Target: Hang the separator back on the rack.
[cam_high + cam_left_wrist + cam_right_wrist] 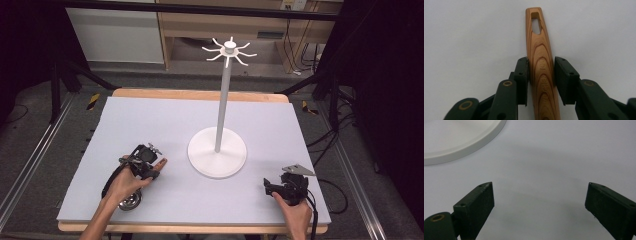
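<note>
Two fingers (522, 75) of your left gripper (541, 80) pinch the ladle's wooden handle (541, 62); lift it level. Right gripper (539, 197) idles wide open near the desk's (150, 120) front edge.

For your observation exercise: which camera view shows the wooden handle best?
The left gripper view: the wooden handle runs up between the left tool's jaws, showing its grain and hanging slot. The high view shows just its tip past that tool, with a metal bowl under the wrist.
</note>
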